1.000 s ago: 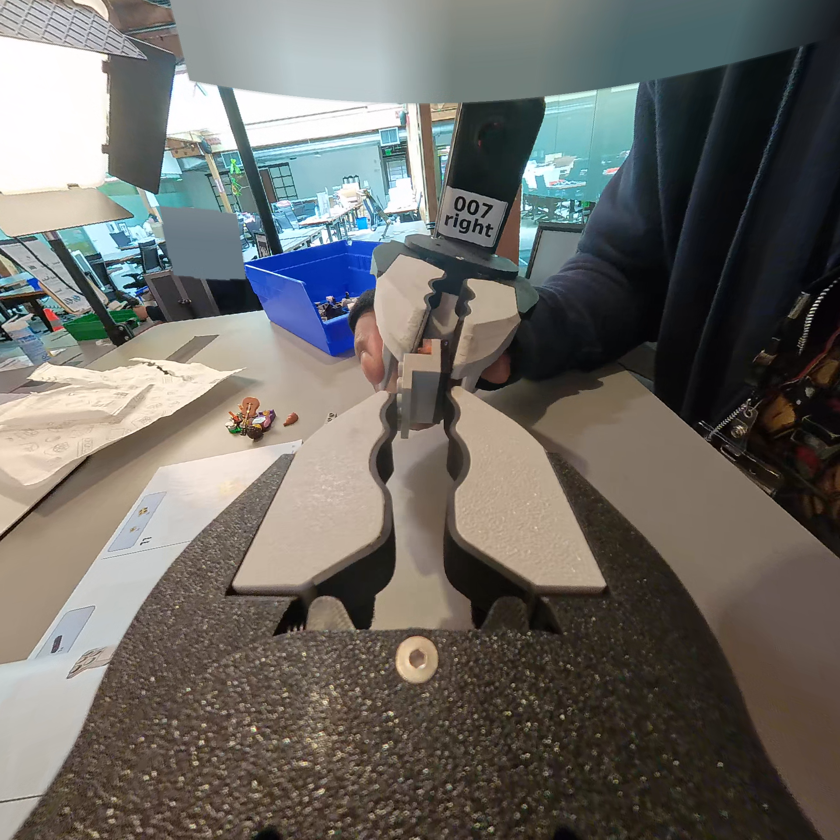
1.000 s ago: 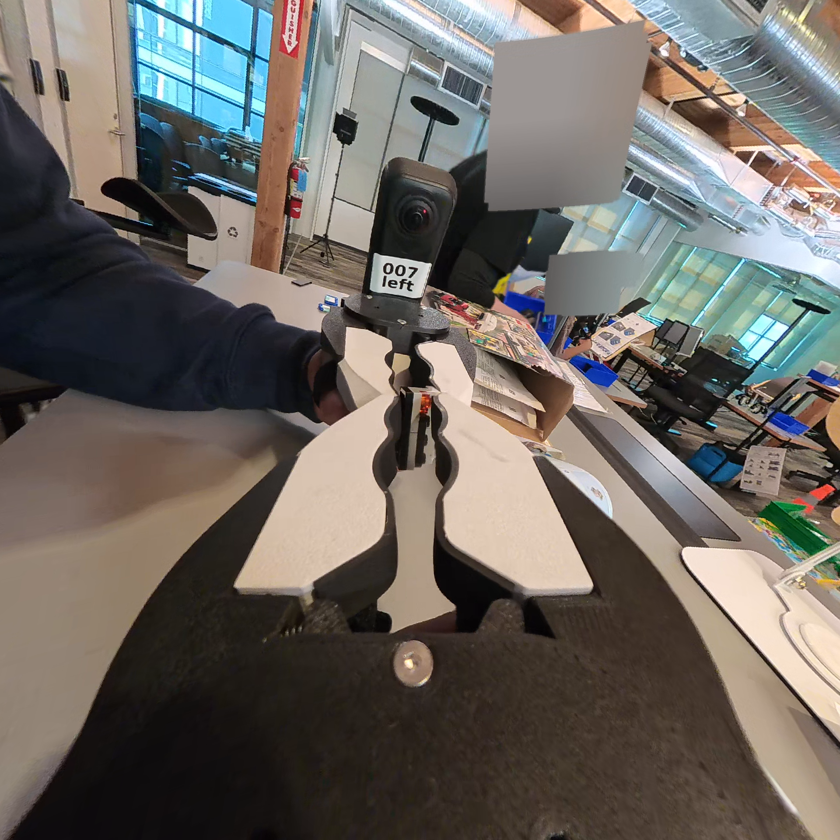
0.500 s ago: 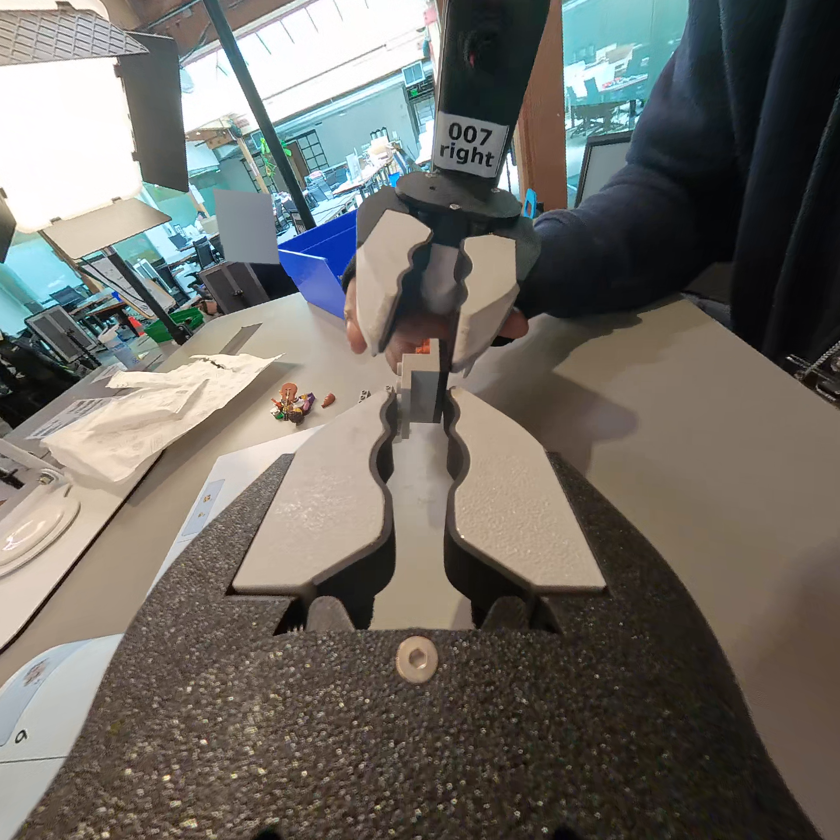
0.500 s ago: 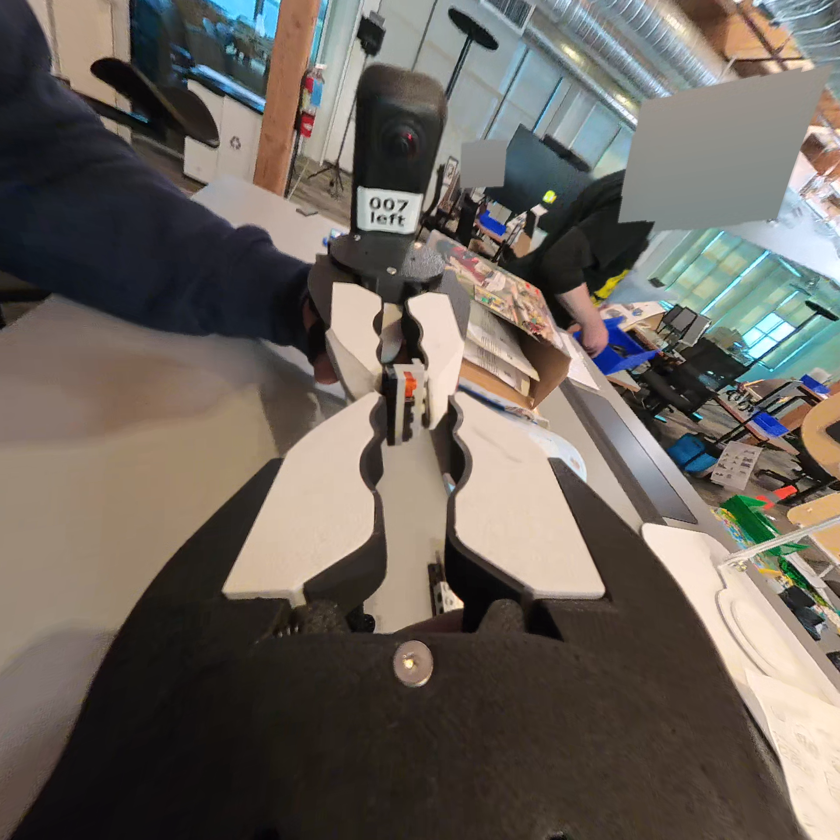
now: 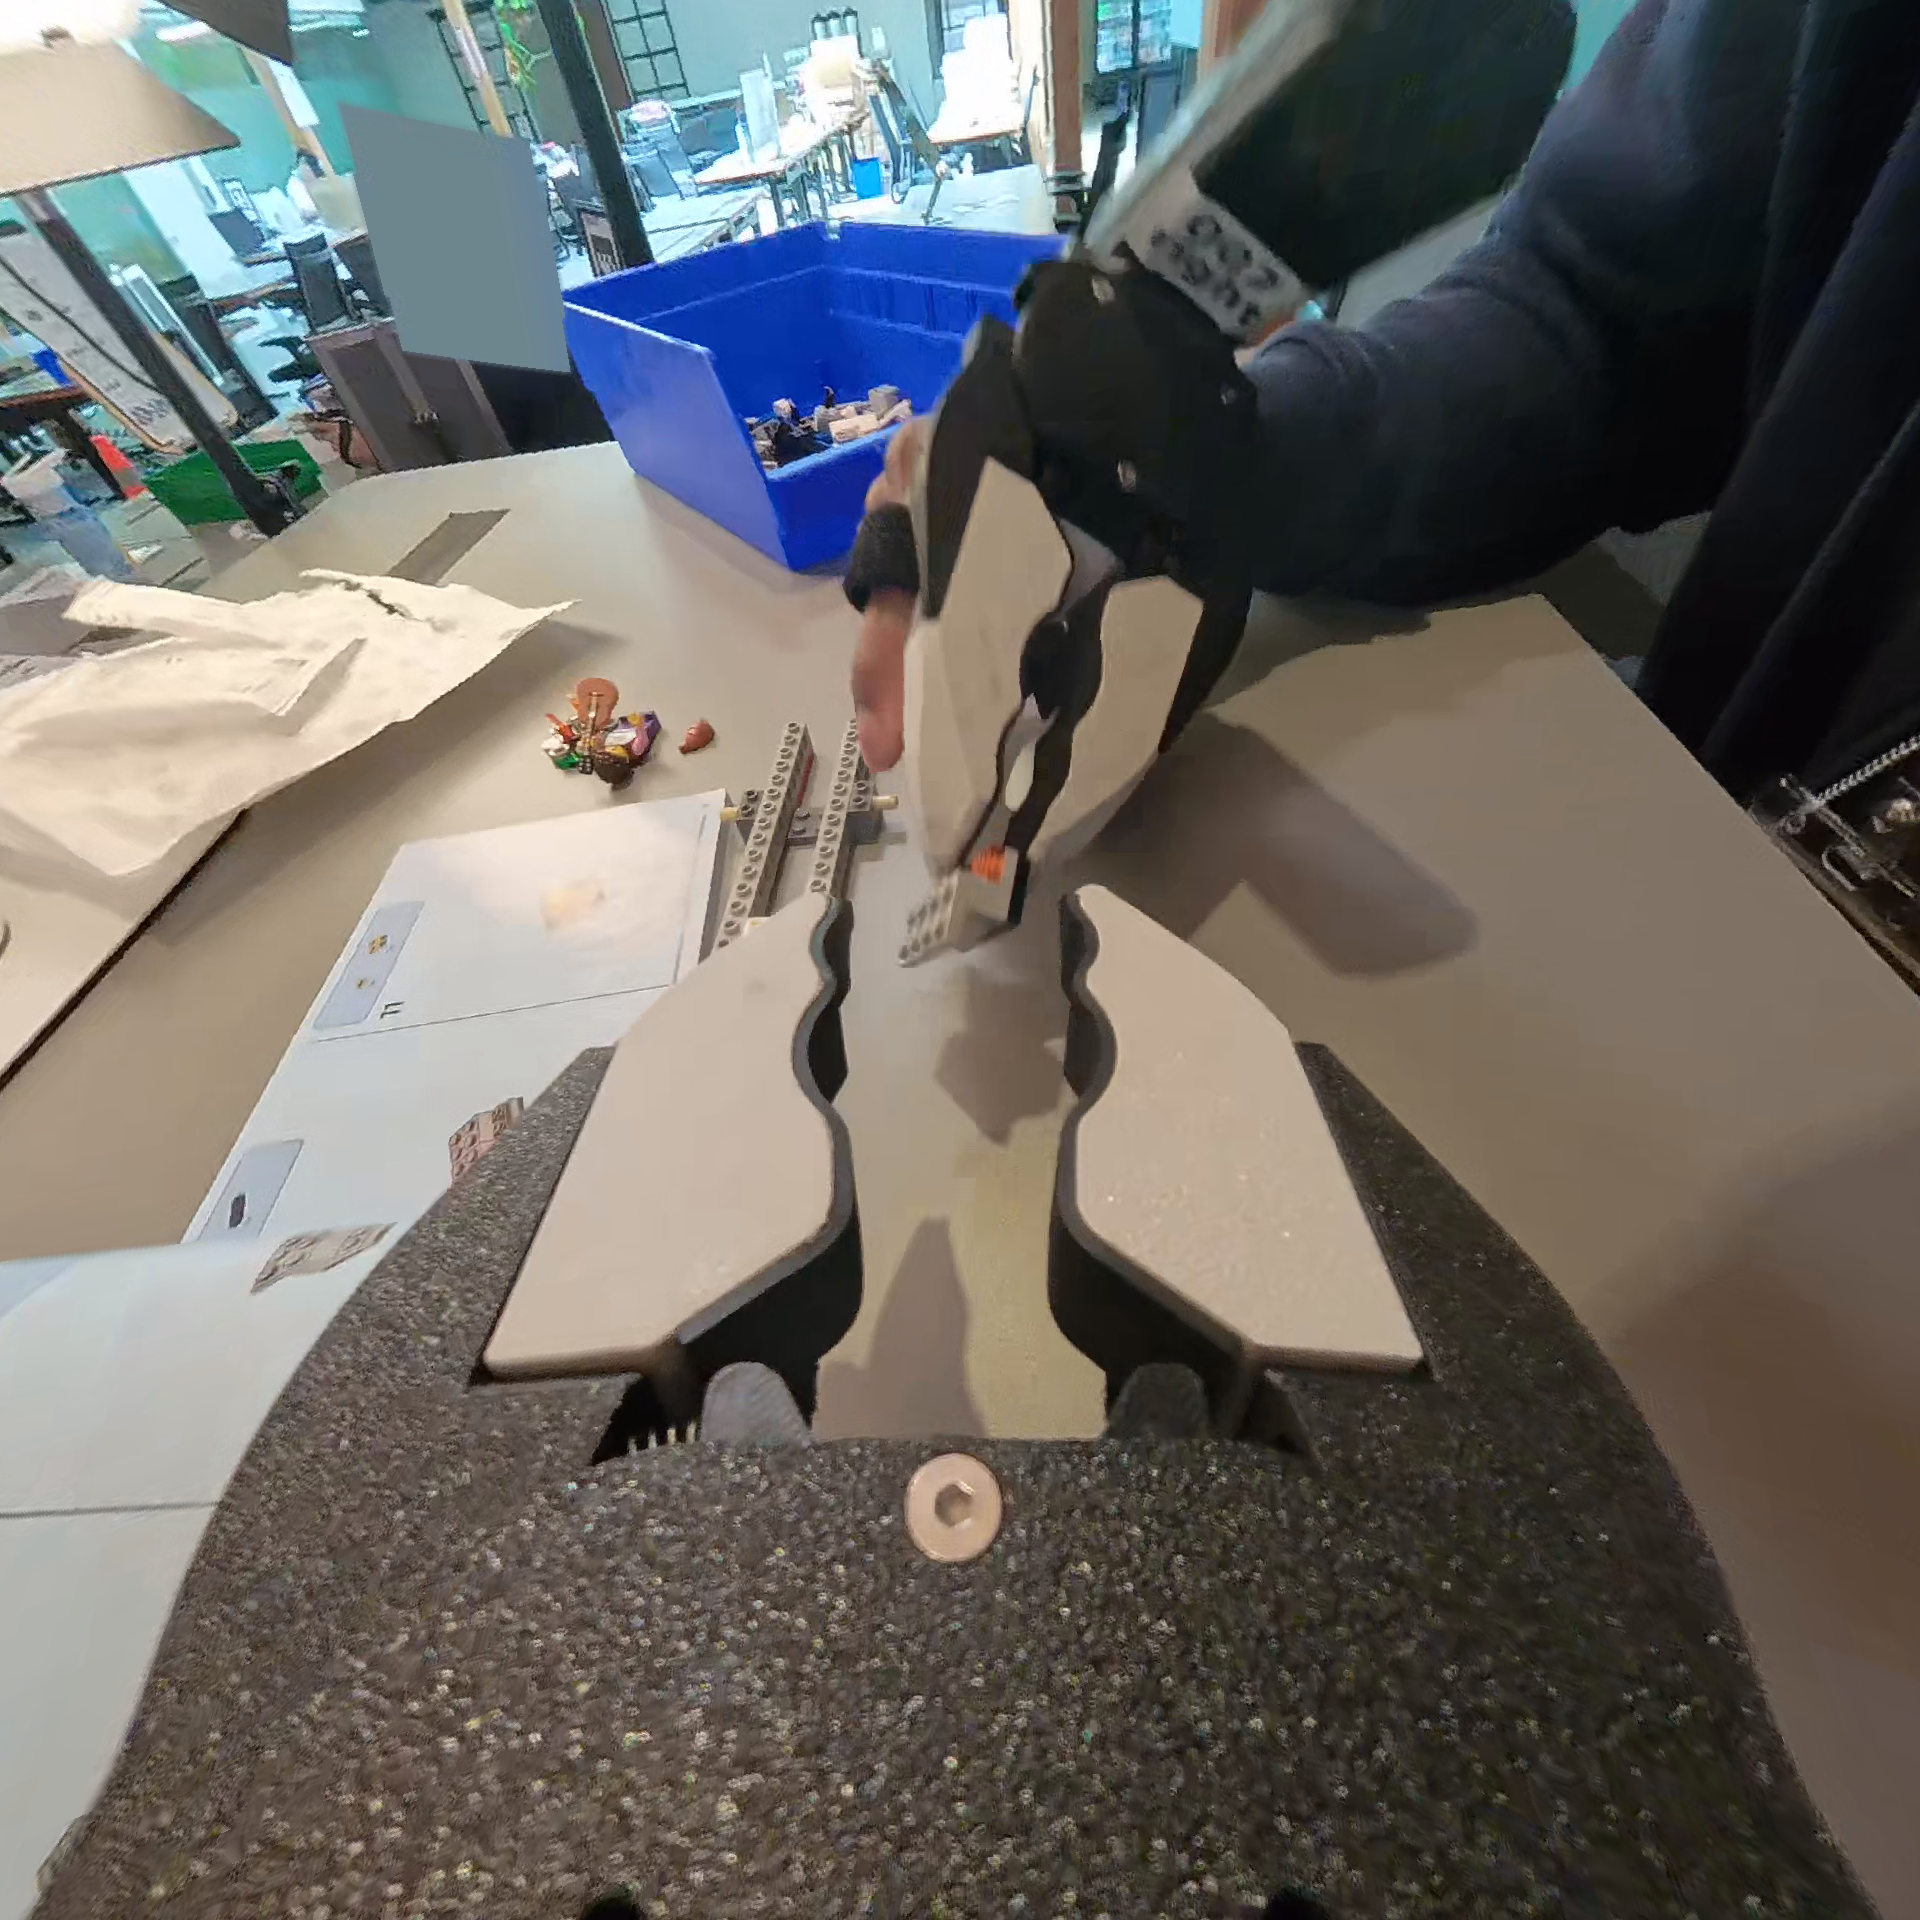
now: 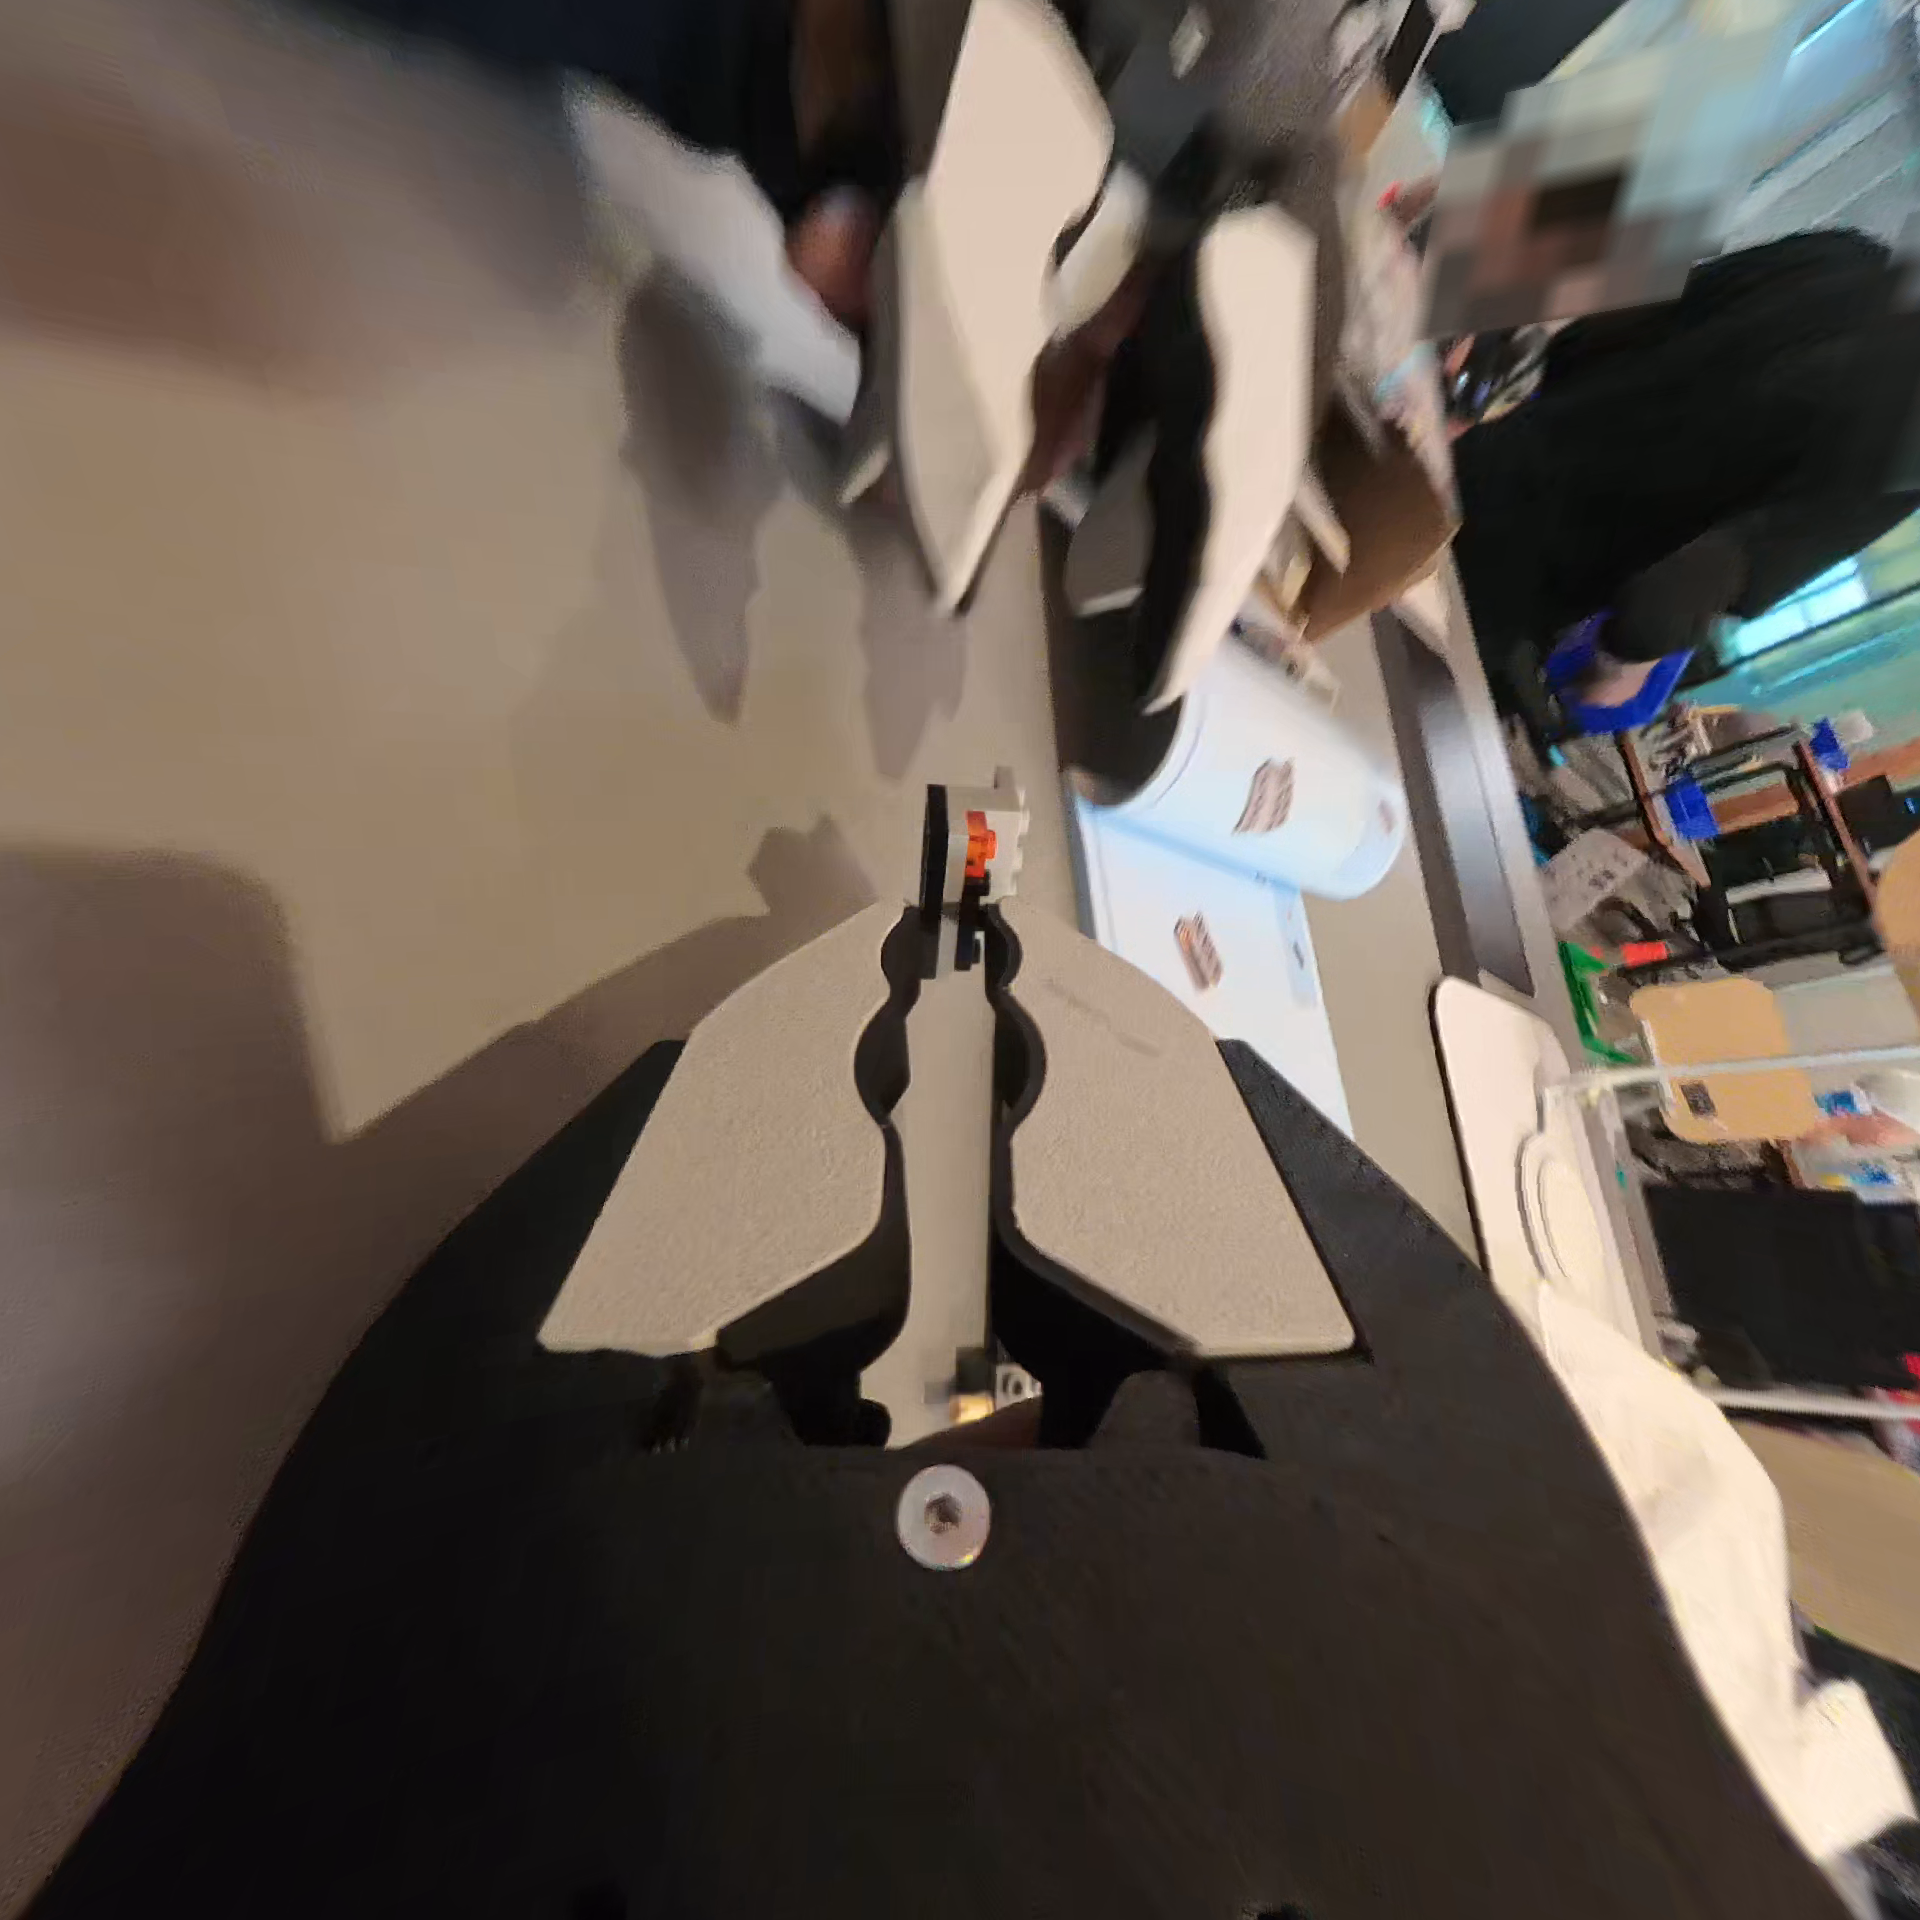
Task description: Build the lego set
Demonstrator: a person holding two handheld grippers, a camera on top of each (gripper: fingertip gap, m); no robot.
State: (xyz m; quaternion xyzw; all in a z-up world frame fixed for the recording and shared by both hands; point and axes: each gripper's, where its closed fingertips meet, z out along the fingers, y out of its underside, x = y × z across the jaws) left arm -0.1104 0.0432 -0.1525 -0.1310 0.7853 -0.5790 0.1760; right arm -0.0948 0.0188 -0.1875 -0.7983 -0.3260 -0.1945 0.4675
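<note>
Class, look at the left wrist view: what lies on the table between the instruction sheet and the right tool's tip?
A grey studded brick frame of two long parallel beams lies there, beside the instruction sheet and short of the right tool, which grips a small grey brick piece.

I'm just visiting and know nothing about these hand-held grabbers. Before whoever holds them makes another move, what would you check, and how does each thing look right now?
1. Right gripper has the small grey brick assembly with an orange piece clamped at its fingertips: ok.
2. Left gripper is open, nothing between its fingers: ok.
3. The assembly hangs clear of the left gripper's fingers: ok.
4. How deep the assembly sits in the right gripper: only its lower end is pinched; firmness cannot tell.
5. Grey beam frame lies flat on the table beside the instruction sheet: ok.
6. Right wrist view is blurred: not ok for fine aiming.
</note>
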